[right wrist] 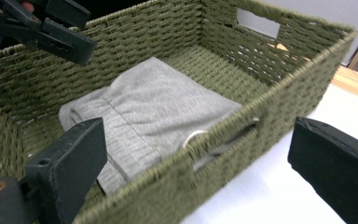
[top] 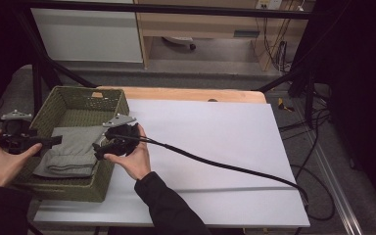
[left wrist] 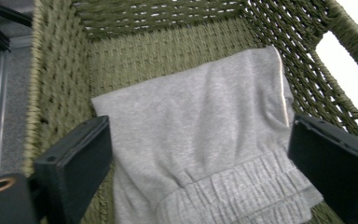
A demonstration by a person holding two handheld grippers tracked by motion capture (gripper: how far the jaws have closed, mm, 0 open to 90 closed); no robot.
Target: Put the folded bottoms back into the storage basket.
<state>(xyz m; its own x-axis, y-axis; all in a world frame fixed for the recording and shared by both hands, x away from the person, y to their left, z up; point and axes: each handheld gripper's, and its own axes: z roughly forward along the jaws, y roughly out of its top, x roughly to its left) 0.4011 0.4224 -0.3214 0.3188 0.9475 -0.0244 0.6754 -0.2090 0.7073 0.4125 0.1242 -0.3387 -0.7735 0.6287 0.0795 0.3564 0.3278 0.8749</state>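
- Inside the woven basket [top: 111,105] the folded grey garment [top: 71,149] lies flat on the bottom, so the placing looks done; only drawing both hands away seems left.
- Left gripper [left wrist: 200,163] hangs over the garment, jaws wide apart, gripping nothing.
- Right gripper [right wrist: 198,163] has its jaws wide apart and empty, straddling the basket's near wall, with the garment just behind.

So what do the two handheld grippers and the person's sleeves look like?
Both the left gripper and the right gripper are black, each topped by a grey three-cornered plate and ending in two flat, blocky black jaws. A small brass-coloured ring sits at a jaw base in each gripper view. A thick black cable trails from the right gripper. The person wears dark long sleeves.
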